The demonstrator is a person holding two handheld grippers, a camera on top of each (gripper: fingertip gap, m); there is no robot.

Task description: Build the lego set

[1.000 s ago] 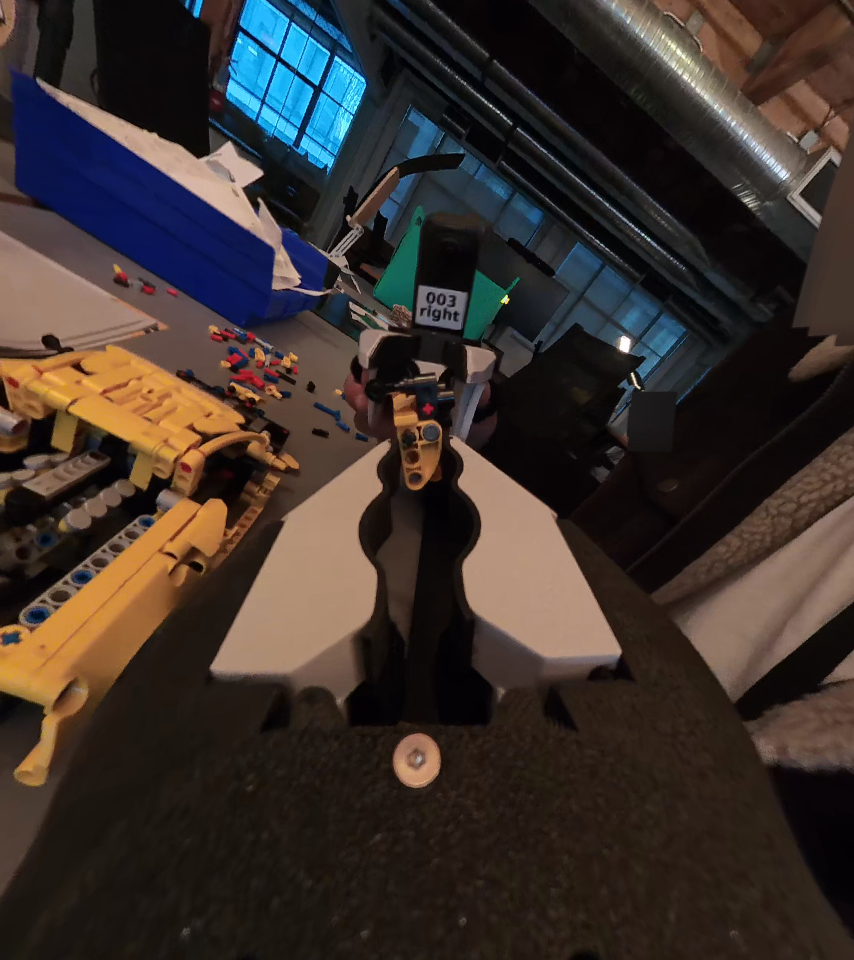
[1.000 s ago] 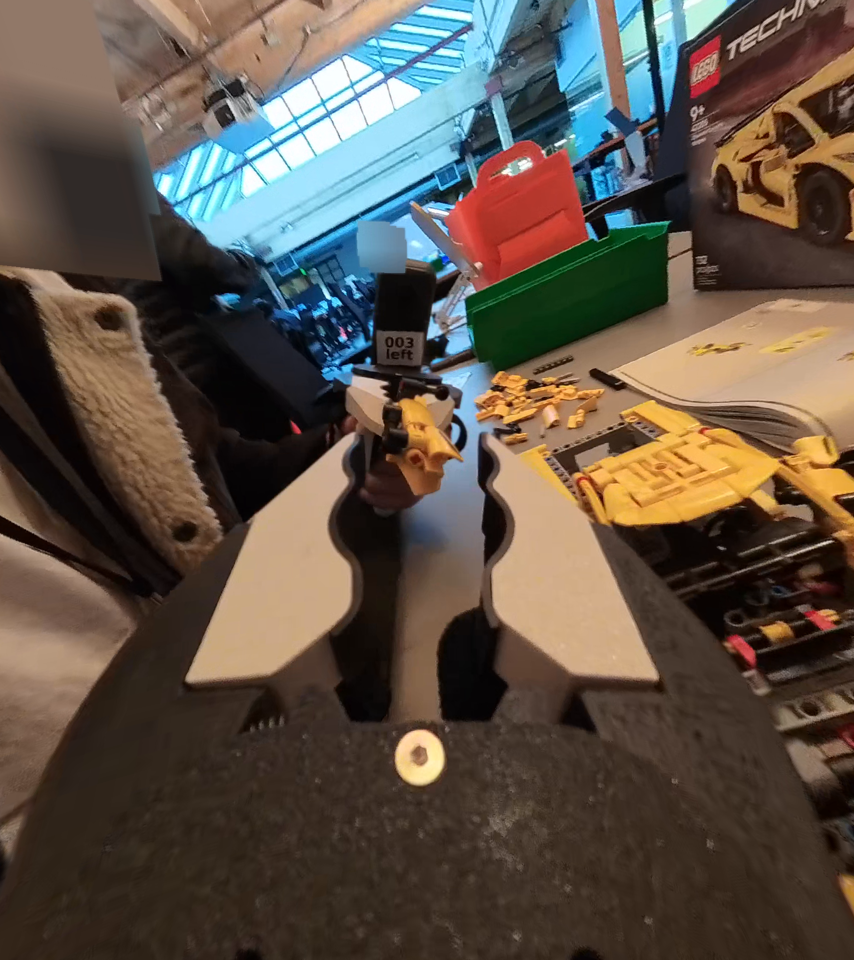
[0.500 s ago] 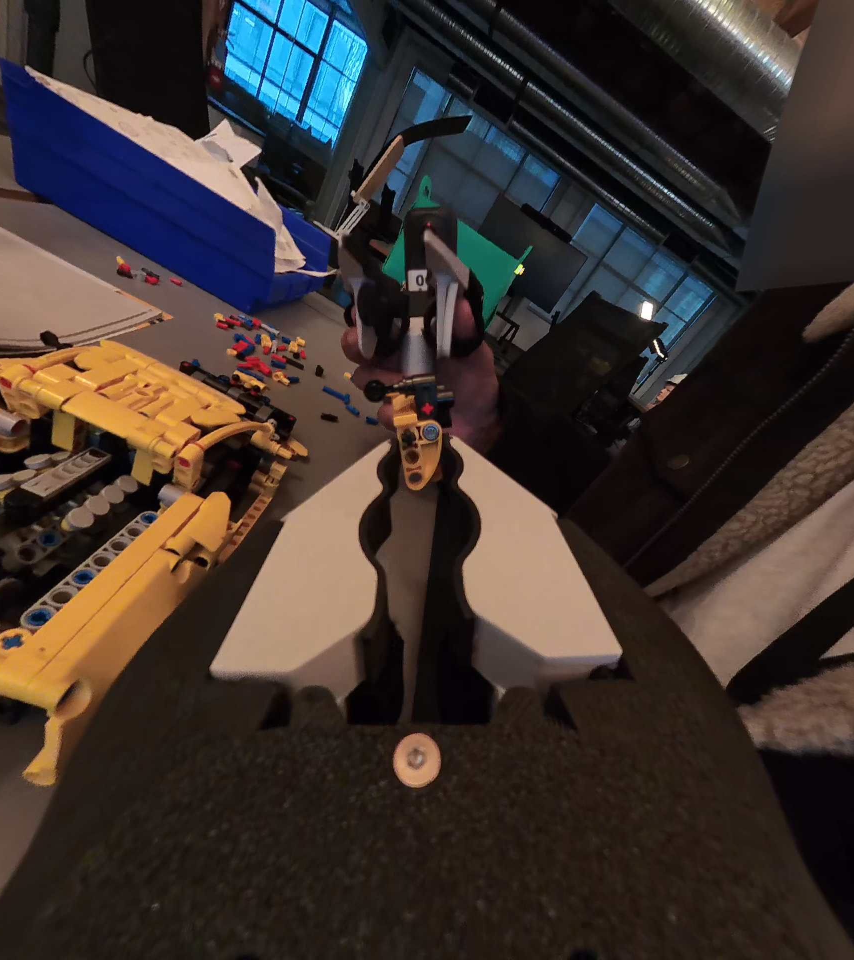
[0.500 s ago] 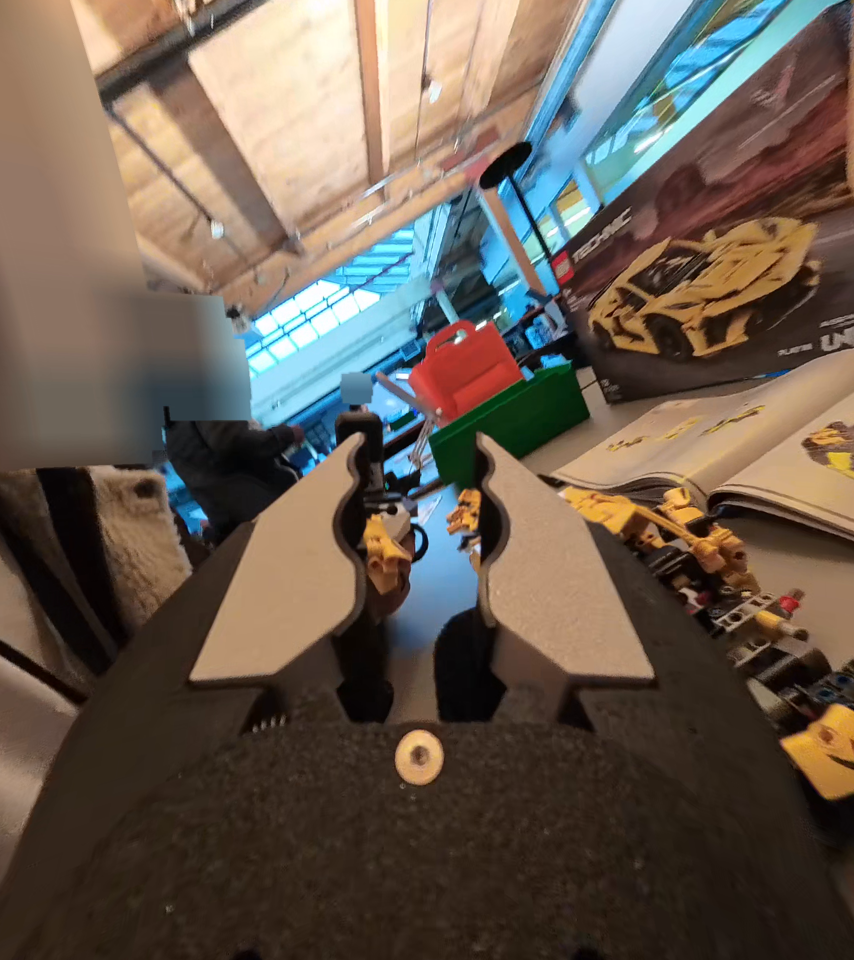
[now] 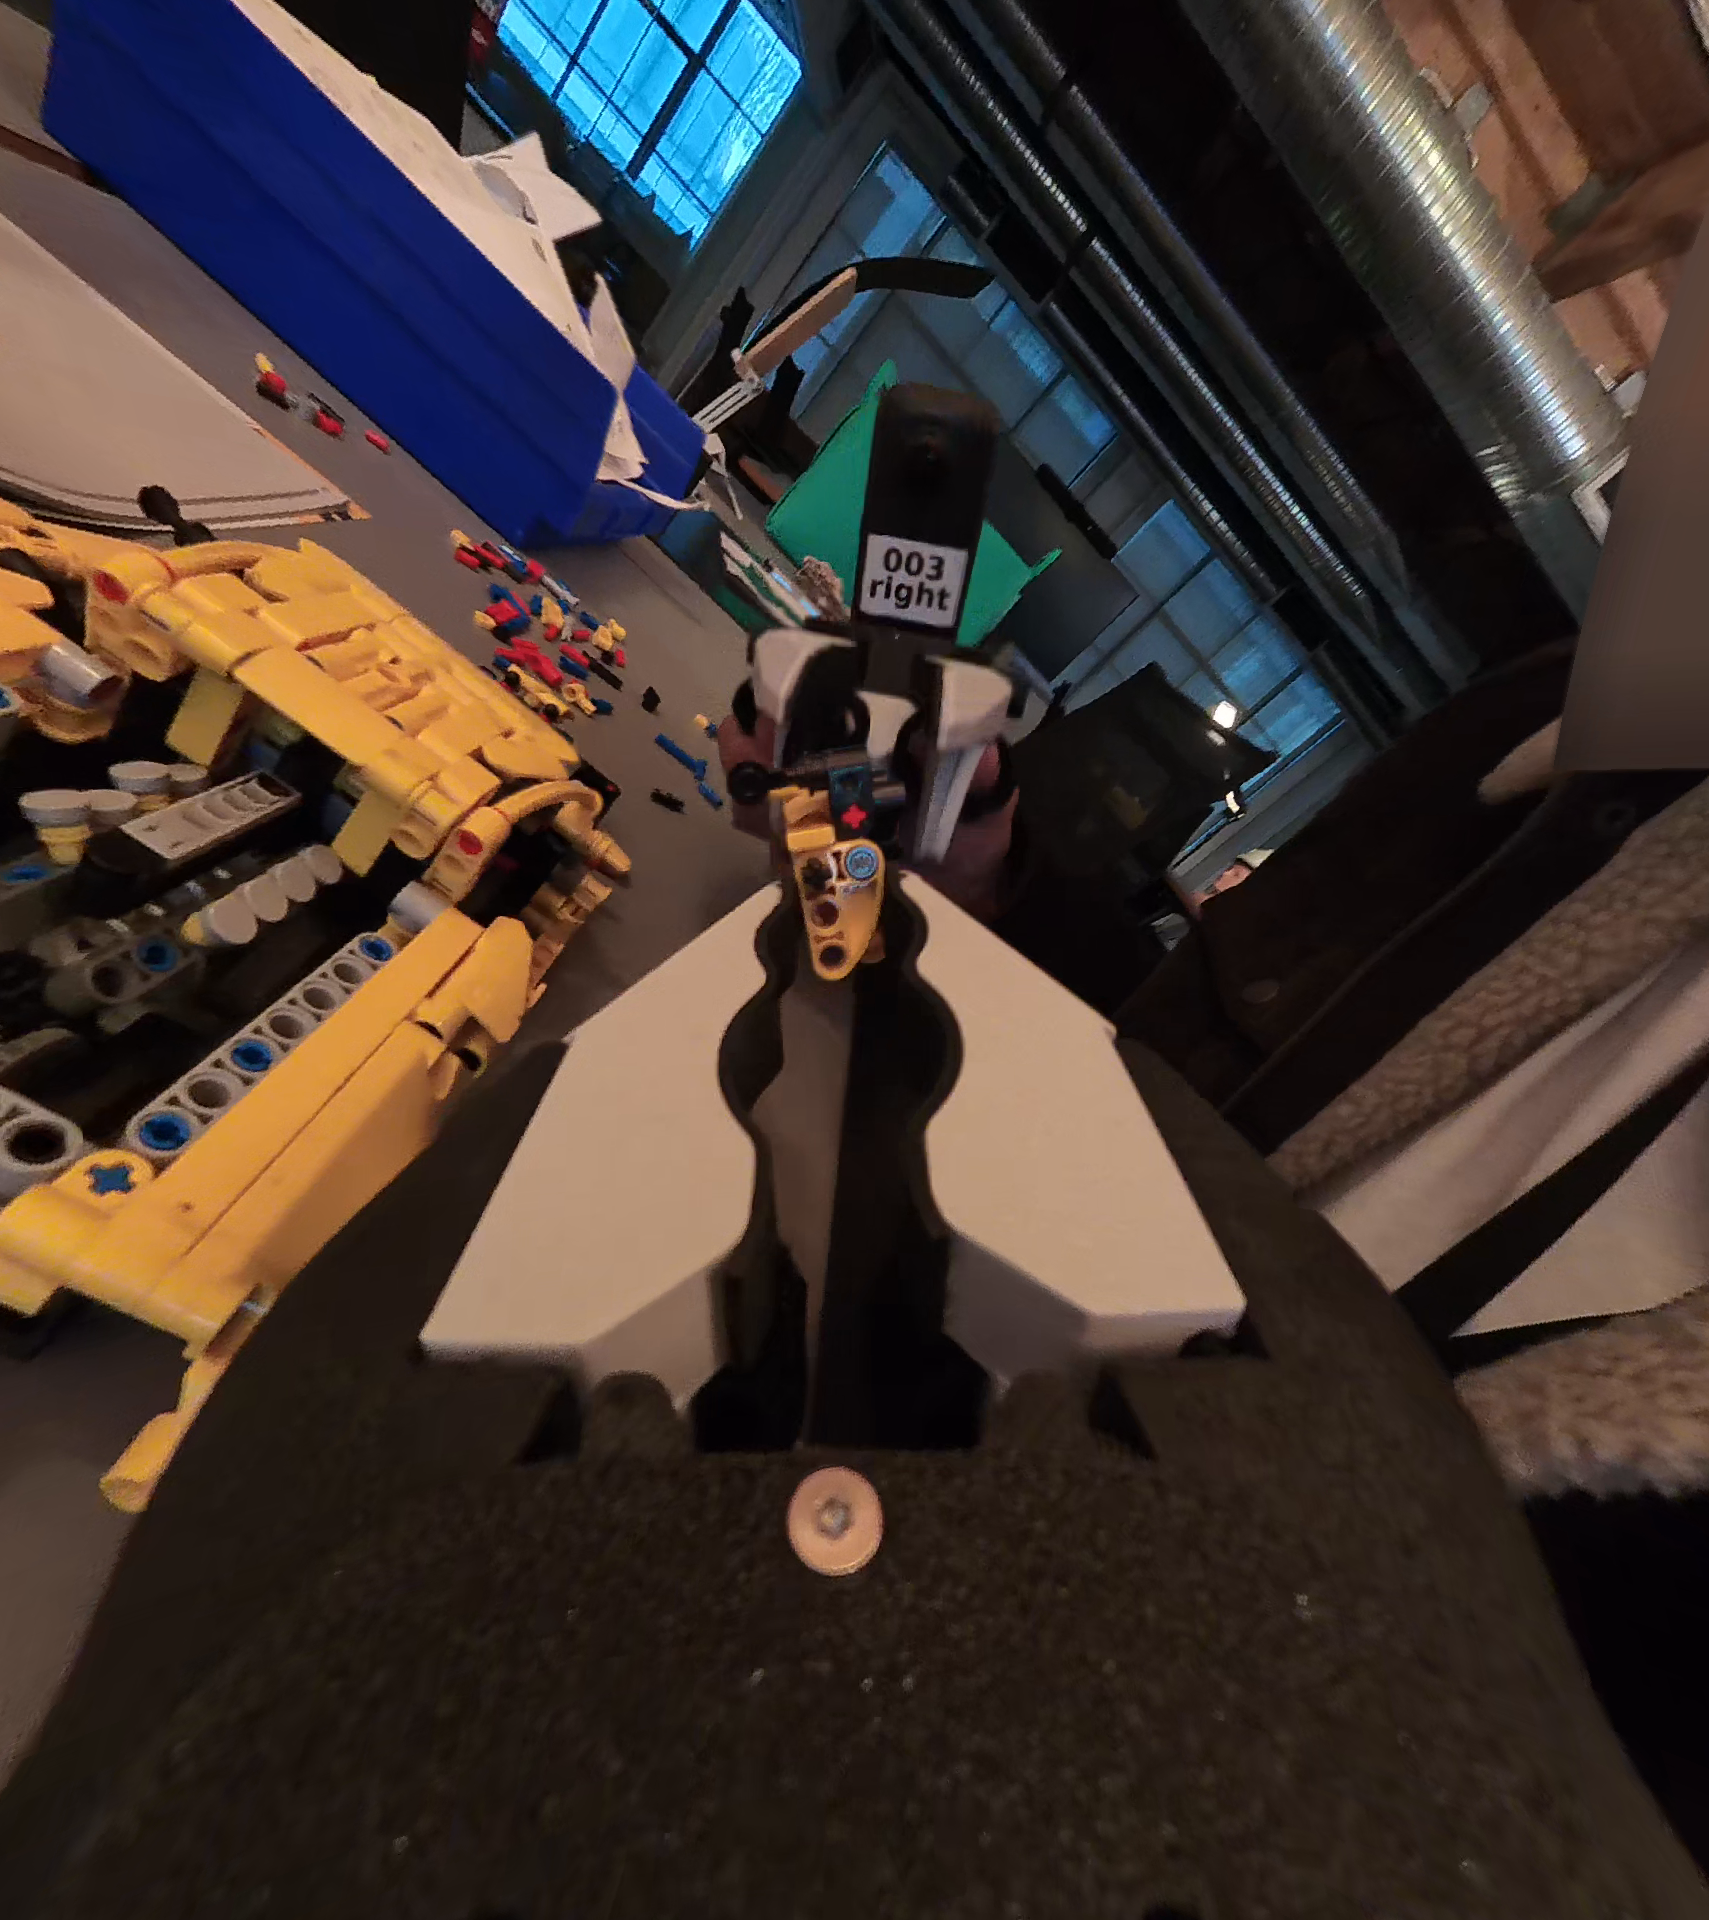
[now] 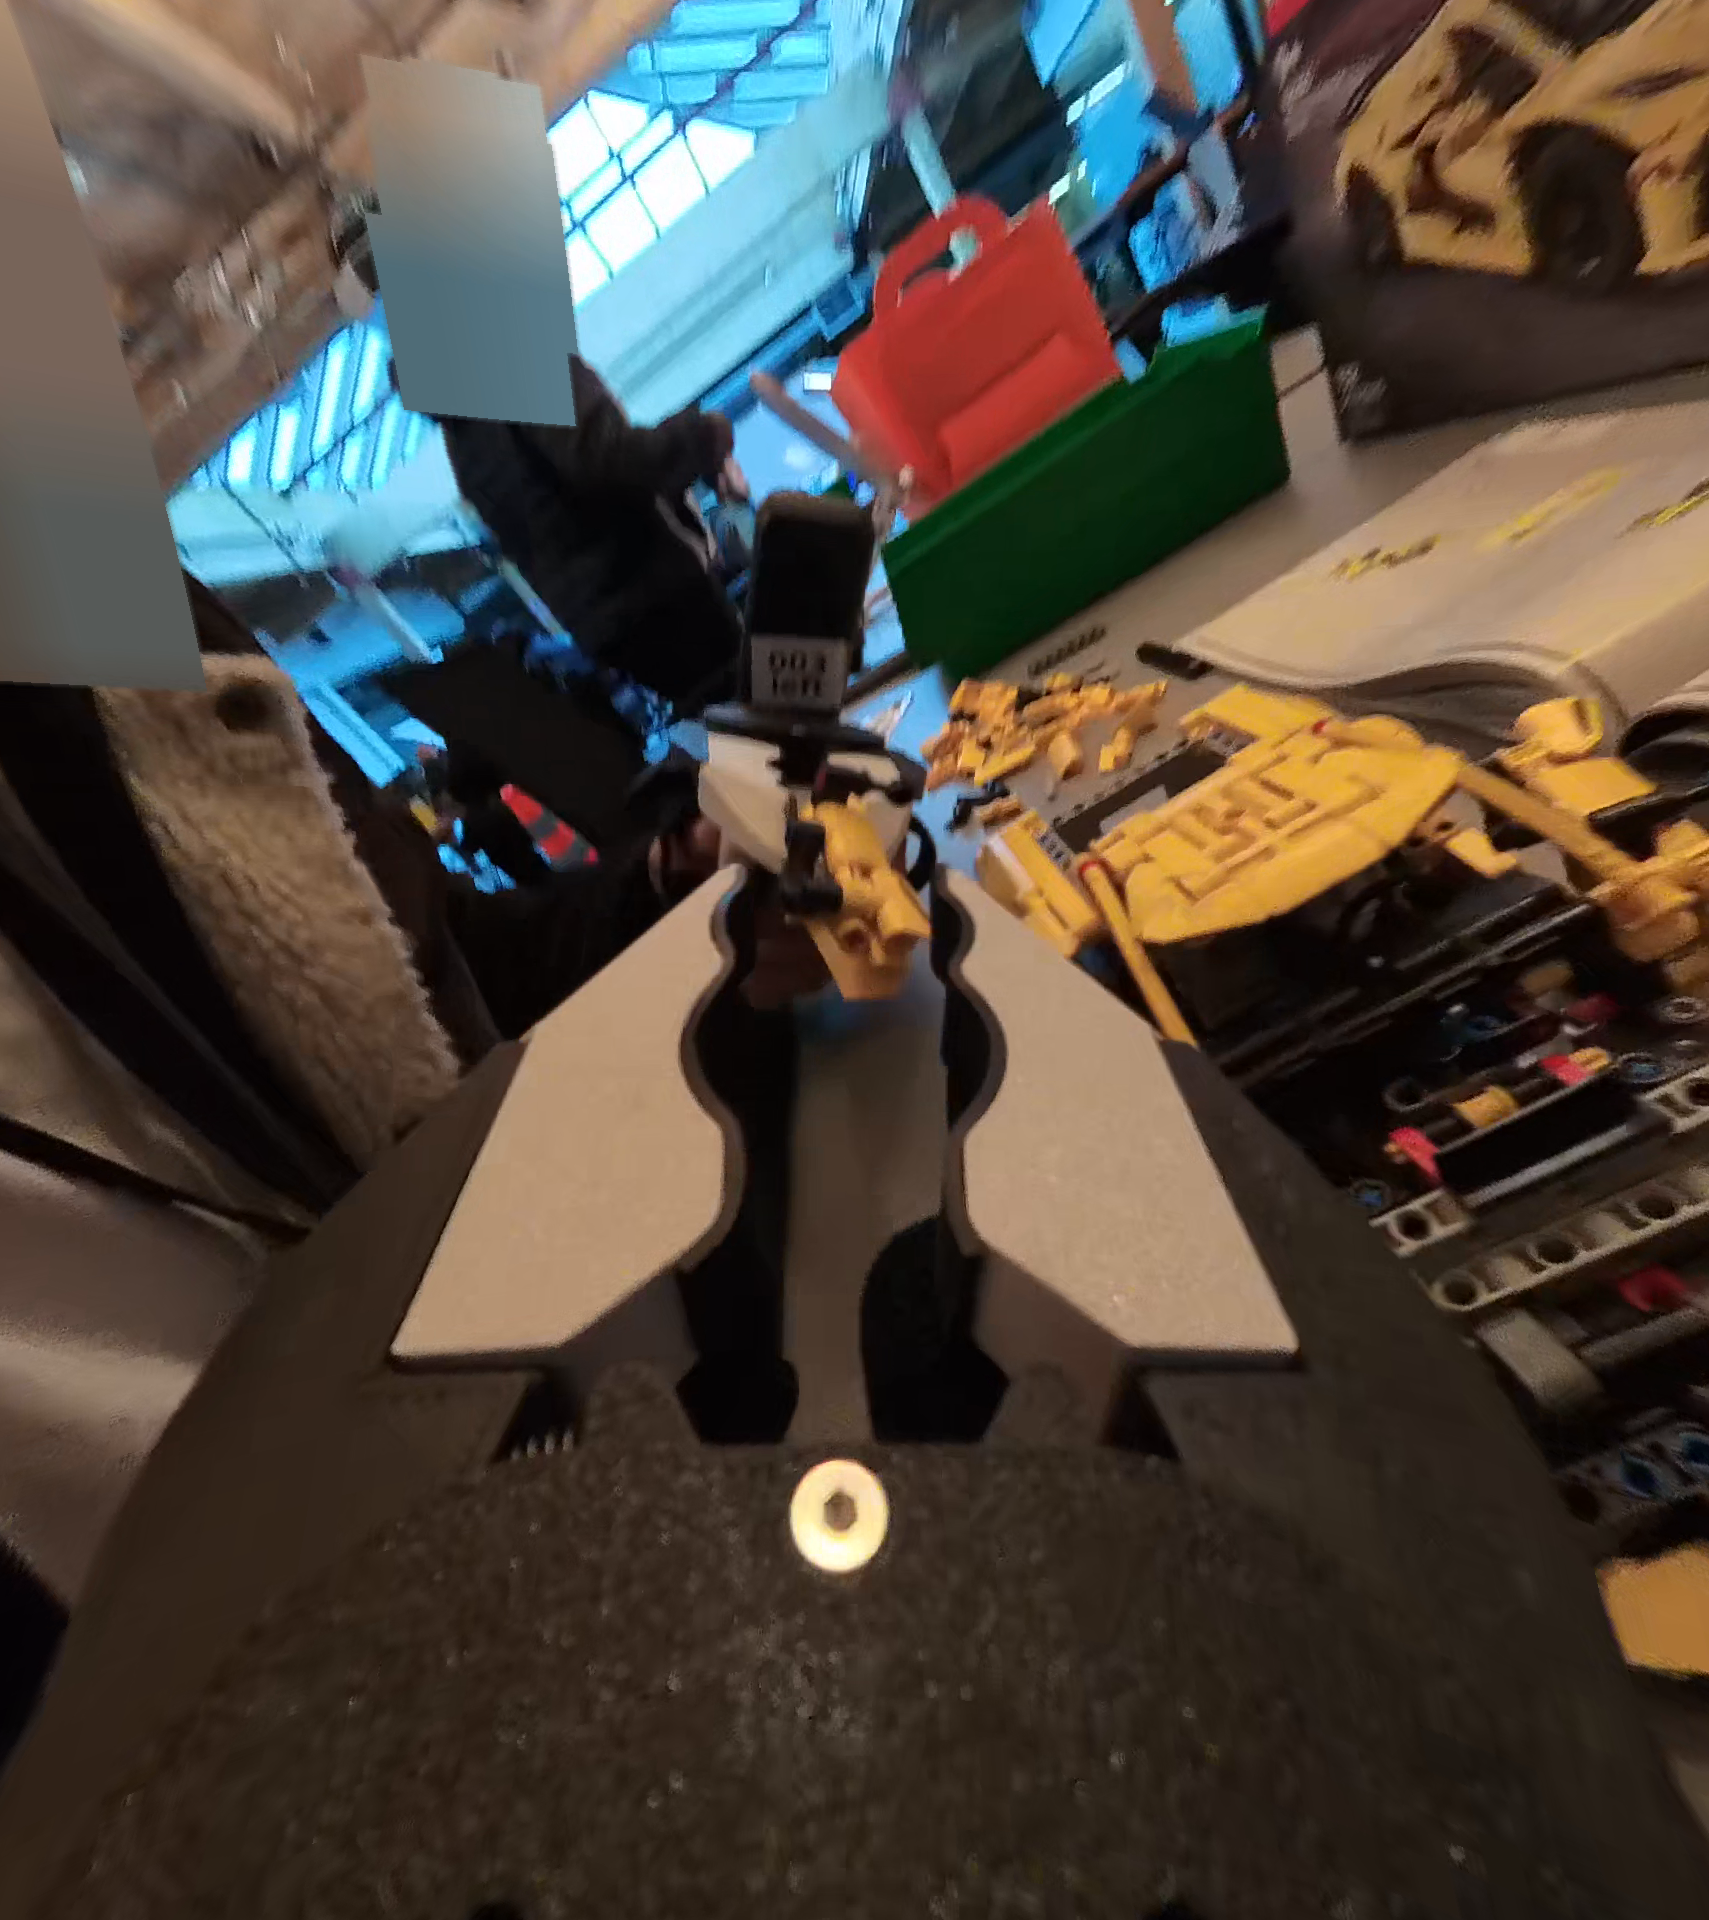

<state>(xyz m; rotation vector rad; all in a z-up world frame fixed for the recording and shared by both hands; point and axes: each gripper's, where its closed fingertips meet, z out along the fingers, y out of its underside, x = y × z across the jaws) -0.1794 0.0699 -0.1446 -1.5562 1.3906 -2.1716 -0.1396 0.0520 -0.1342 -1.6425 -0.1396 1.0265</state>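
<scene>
1. Grey table (image 5: 19, 1621) top runs under both views in a workshop hall with tall windows. On it sit the half-built yellow car model (image 5: 310, 665), a blue bin (image 5: 330, 239), a green bin (image 6: 1089, 520) with a red carrier (image 6: 975, 353) in it, the open instruction book (image 6: 1556, 561) and the set box (image 6: 1556, 208).
2. Our left hand-held gripper (image 5: 839, 909) is clamped on a small yellow sub-assembly (image 5: 834, 852), pinching its lower end. It is held up in the air, off the table and just beside the car model's side.
3. Our right hand-held gripper (image 6: 834, 894) has its fingers apart with nothing gripped. The sub-assembly sits at the mouth of its tips, but blur stops us telling whether either finger touches it.
4. What changed: half a second ago the right hand-held gripper was swung upward and twisted away, looking at the ceiling beams and the box. Now it has swung back level and faces the left one head-on, much as it did a second ago. The left one has barely moved and its hold is unchanged.
5. We read this as a re-approach. The right side looks lined up to take or press the black pin end (image 5: 808, 774) at the top of the sub-assembly.
6. Loose small pieces (image 5: 543, 634) and a pile of yellow parts (image 6: 1037, 717) lie unused on the table. We judge the build far from finished, with this sub-assembly not yet joined to the car.
</scene>
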